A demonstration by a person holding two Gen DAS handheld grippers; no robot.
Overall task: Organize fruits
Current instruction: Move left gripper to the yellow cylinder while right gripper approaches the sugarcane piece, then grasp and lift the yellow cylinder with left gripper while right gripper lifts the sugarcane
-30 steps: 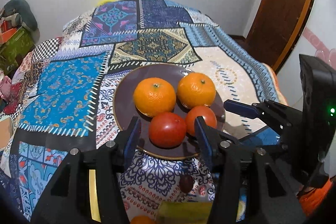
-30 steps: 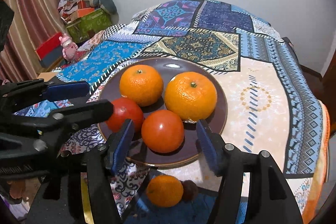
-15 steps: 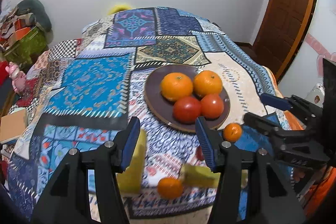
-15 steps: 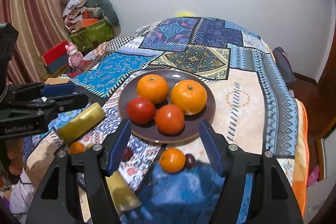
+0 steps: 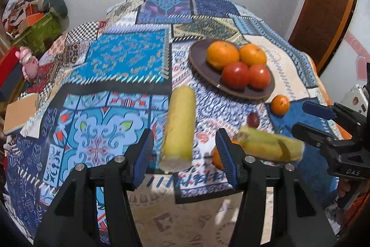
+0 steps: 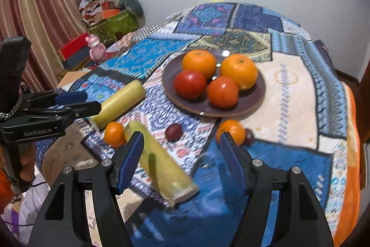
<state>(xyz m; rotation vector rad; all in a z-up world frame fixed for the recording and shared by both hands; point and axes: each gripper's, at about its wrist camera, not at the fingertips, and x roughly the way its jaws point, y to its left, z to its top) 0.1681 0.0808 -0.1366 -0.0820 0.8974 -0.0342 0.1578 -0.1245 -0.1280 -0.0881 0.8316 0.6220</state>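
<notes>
A dark round plate (image 5: 203, 68) (image 6: 256, 98) on the patchwork cloth holds two oranges (image 5: 222, 54) (image 6: 238, 71) and two tomatoes (image 5: 235, 74) (image 6: 222, 91). Loose on the cloth lie two yellow-green cucumber-like pieces (image 5: 179, 125) (image 6: 120, 103) (image 6: 161, 168), two small oranges (image 5: 279, 104) (image 6: 231, 130) (image 6: 114, 134) and small dark plums (image 5: 253, 119) (image 6: 173, 128). My left gripper (image 5: 185, 152) is open and empty, just before one yellow piece. My right gripper (image 6: 181, 157) is open and empty above the near cloth, beside the other piece.
The cloth-covered table's near edge (image 5: 196, 198) is close below both grippers. Clutter and boxes (image 6: 108, 20) stand at the back left by a curtain (image 6: 34, 4). A wooden door (image 5: 323, 4) is at the right. A pink toy (image 6: 94, 48) stands left of the table.
Both grippers have drawn back and up from the plate toward the table's near edge. The plate now looks farther off and the loose fruits have come into view. Both stay open.
</notes>
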